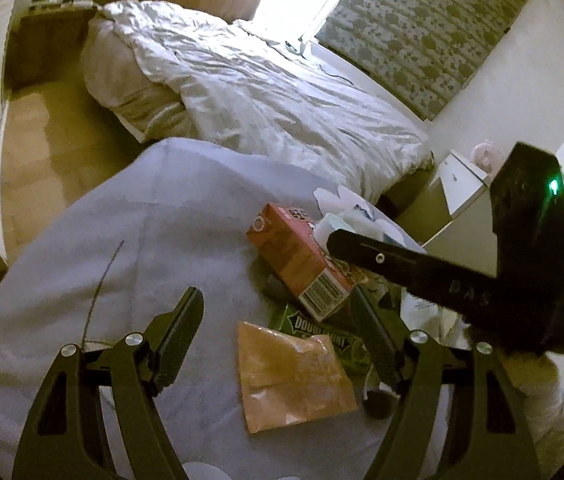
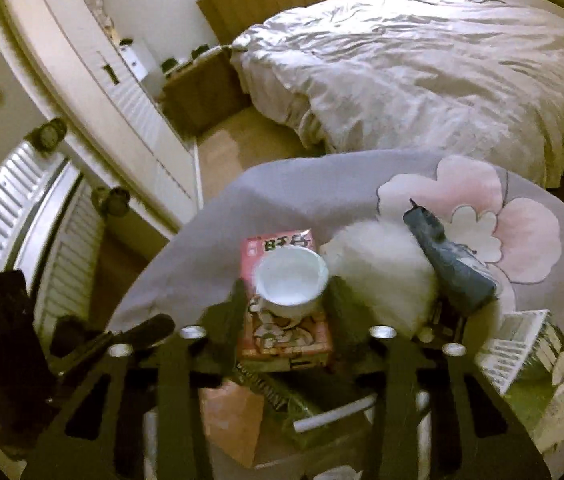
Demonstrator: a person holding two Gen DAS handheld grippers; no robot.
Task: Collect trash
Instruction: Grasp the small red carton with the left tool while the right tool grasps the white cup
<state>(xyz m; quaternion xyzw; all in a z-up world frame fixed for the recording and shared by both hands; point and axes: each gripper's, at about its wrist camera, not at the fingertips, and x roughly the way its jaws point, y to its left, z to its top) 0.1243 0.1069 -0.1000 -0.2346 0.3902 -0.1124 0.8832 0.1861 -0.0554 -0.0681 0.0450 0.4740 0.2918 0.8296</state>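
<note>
Trash lies on a lilac cloth-covered table (image 1: pixel 122 220). In the left wrist view my left gripper (image 1: pixel 278 332) is open and empty over an orange-brown packet (image 1: pixel 290 376), with a green Doublemint gum pack (image 1: pixel 314 326) and a pink carton (image 1: pixel 298 260) beyond it. The right gripper's black body (image 1: pixel 442 276) reaches in from the right. In the right wrist view my right gripper (image 2: pixel 288 300) is open, its fingers on either side of a white cup (image 2: pixel 290 284) that sits on the pink carton (image 2: pixel 282 336). I cannot tell if the fingers touch the cup.
White fluffy wad (image 2: pixel 386 276) and a dark blue-grey wrapper (image 2: pixel 450 264) lie right of the cup. A printed box (image 2: pixel 530 352) sits at the right edge. A bed with white duvet (image 1: pixel 266 92) stands behind the table. A radiator (image 2: pixel 6 200) is at left.
</note>
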